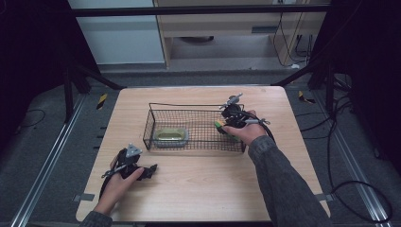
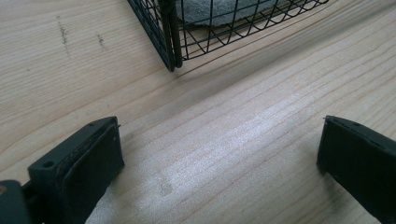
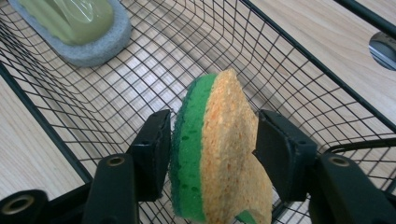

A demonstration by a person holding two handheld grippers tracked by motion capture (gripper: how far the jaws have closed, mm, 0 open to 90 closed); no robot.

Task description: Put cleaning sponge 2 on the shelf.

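A green and tan sponge (image 3: 217, 149) is squeezed on edge between the jaws of my right gripper (image 3: 210, 151), held inside the right end of the black wire basket (image 1: 163, 105). In the high view the same sponge (image 1: 219, 125) peeks out beside the right gripper (image 1: 232, 117). A grey tray holding something yellow-green under clear wrap (image 1: 170, 137) lies in the basket's left end, and shows as the tray (image 3: 79, 28) at top left of the right gripper view. My left gripper (image 1: 150, 171) rests open on the table near the basket's front left corner (image 2: 169, 44), nothing between its jaws (image 2: 219, 154).
The wooden table (image 1: 198, 189) has bare room in front of the basket and to its sides. Dark frame posts and cables stand off the table's edges. A round metal fitting (image 3: 384, 44) sits at the right edge of the right gripper view.
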